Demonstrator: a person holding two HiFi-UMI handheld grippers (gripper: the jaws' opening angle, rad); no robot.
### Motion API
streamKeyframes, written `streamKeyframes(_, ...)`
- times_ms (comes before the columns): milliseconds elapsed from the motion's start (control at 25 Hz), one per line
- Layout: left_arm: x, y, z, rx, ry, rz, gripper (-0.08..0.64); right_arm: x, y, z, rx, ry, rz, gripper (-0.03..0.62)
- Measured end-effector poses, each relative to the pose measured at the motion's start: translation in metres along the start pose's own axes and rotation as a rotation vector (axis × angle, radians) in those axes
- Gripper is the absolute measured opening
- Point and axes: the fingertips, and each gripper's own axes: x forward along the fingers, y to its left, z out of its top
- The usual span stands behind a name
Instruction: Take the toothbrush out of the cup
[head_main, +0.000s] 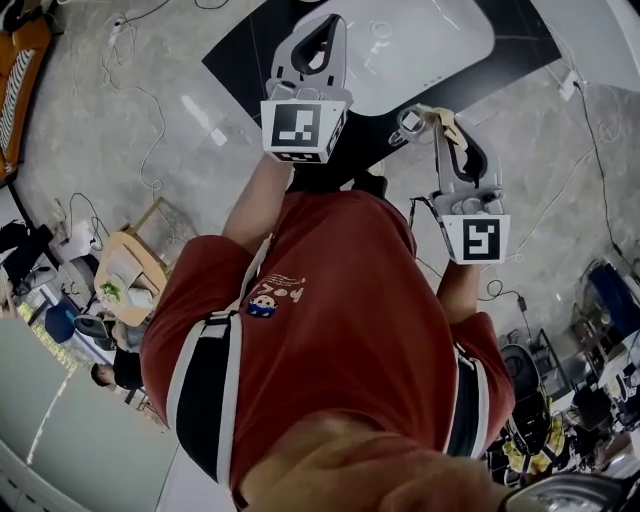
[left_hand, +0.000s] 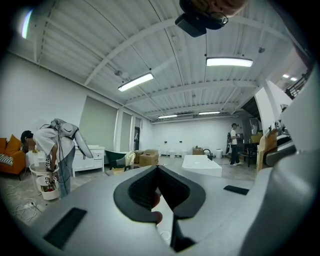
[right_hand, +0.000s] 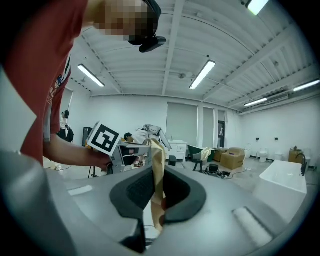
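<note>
My right gripper (right_hand: 156, 175) is shut on a beige toothbrush (right_hand: 158, 157). Its handle stands upright between the jaws and reaches above them. In the head view the toothbrush (head_main: 449, 124) shows at the tip of the right gripper (head_main: 438, 138), over the black counter (head_main: 250, 62). A small round grey thing (head_main: 408, 124) sits just left of that tip; I cannot tell whether it is the cup. My left gripper (head_main: 322, 30) is held out further left, over the counter. In its own view the left gripper (left_hand: 157, 169) is shut with nothing between the jaws.
A white sink basin (head_main: 425, 40) is set in the counter. The floor around has cables (head_main: 130, 90) on it. In the left gripper view a person (left_hand: 55, 145) bends over at the left, another person (left_hand: 233, 143) stands far off, and a white tub (left_hand: 201, 165) lies between.
</note>
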Motion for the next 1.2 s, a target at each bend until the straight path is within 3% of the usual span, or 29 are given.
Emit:
streamKeyframes(160,0.006,0.002,-0.004,0.004,0.013,-0.005,0.006,0.002,-0.005,0.014,0.022,-0.051,0.008,0.032)
streamKeyframes(640,0.012,0.032,0.004,0.012,-0.02,0.033,0.006,0.057,-0.022,0.032,0.004,-0.115,-0.098,0.032)
streamKeyframes(1000,0.029,0.069,-0.005,0.013,0.006,0.046,0.008,0.12,-0.022,0.027,0.052,-0.066,-0.153,0.032)
streamKeyframes(1200,0.046,0.085,-0.017,0.018,0.042,0.028,0.049,0.149,-0.018,0.019,0.081,-0.026,-0.161,0.032)
